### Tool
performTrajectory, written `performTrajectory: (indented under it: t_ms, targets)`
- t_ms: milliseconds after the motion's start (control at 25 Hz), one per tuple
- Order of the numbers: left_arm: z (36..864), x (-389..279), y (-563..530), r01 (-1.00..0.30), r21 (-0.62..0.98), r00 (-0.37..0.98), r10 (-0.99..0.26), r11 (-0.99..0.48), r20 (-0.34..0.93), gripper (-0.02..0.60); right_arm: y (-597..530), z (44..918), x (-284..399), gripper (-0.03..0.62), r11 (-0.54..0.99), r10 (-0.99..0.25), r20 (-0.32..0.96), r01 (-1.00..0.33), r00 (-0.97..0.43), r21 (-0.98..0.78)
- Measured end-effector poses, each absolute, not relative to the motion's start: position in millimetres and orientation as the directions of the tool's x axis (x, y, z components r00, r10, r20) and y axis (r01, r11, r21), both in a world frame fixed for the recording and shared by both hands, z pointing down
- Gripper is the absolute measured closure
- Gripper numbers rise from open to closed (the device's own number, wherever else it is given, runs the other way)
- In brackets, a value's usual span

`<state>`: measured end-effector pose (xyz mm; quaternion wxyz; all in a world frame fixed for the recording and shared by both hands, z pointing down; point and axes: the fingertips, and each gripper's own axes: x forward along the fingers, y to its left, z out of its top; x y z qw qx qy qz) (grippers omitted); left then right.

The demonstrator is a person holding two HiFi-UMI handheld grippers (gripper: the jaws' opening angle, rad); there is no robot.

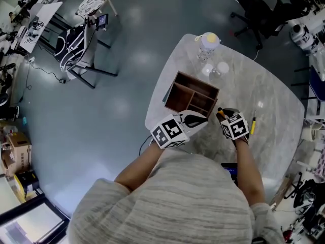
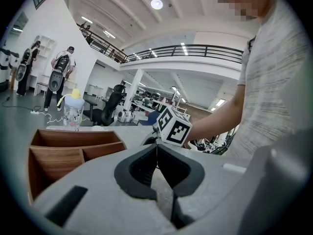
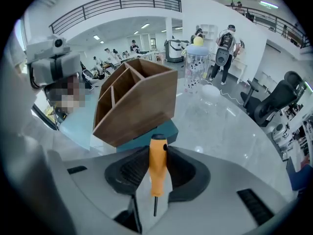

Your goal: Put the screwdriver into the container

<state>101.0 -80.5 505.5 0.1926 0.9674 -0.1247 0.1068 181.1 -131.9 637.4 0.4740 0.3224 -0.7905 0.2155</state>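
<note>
Screwdriver (image 3: 157,168): its orange handle is clamped between the pads of the right gripper (image 3: 157,153). The handle end is pointed toward the container and the thin shaft back toward the gripper body.
Right gripper: closed on the screwdriver handle. In the head view it is seen just in front of the container's near right corner.
Left gripper (image 2: 157,153): jaws are brought together with nothing between them. It is held low beside the container's near edge.
Container (image 3: 139,102): a wooden box divided into compartments, standing on the marble table (image 1: 274,111). The compartments that can be seen are empty.
Gap: the screwdriver is near the container but outside it, and no part of it is over an opening.
Done: the screwdriver has been picked up and appears to be clear of the table.
Left: the tool is judged to need carrying over a compartment, lowering in, and releasing by opening the right jaws.
Not yet done: nothing has been placed in the container.
Other items: a bottle (image 1: 208,42) with a yellow cap stands beyond the container. A small yellow item (image 1: 252,125) lies on the table right of the right gripper, and what it is cannot be told.
</note>
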Motion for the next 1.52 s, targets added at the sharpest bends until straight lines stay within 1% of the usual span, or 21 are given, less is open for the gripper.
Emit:
performTrajectory:
  t_ms: [400,720,1160,1360,1520]
  targets:
    - [504.5,99.8,-79.7,-0.271,0.339,0.947,-0.186,-0.901,0.263,0.566,-157.6,563.3,157.3,0.484,0.693,-0.423,0.791,-0.72,-0.442,-0.032]
    - [504.7,98.3,-77.2,-0.275,0.342,0.944,-0.186,-0.898,0.272,0.566,-182.6,488.7,140.0,0.484,0.69,-0.524,0.67,-0.723,-0.525,-0.027]
    - [503.9,94.1,-74.6,-0.28,0.348,0.944,-0.19,-0.895,0.271,0.566,-196.0,408.3,92.4,0.484,0.74,-0.568,0.531,-0.673,-0.629,-0.005]
    - [504.5,94.5,-73.1,-0.28,0.349,0.944,-0.19,-0.894,0.27,0.566,-204.0,403.3,76.0,0.484,0.739,-0.584,0.445,-0.671,-0.679,-0.056]
    - [504.7,94.7,-71.5,-0.278,0.349,0.944,-0.187,-0.895,0.271,0.566,-205.2,425.8,67.6,0.484,0.73,-0.588,0.429,-0.678,-0.686,-0.084]
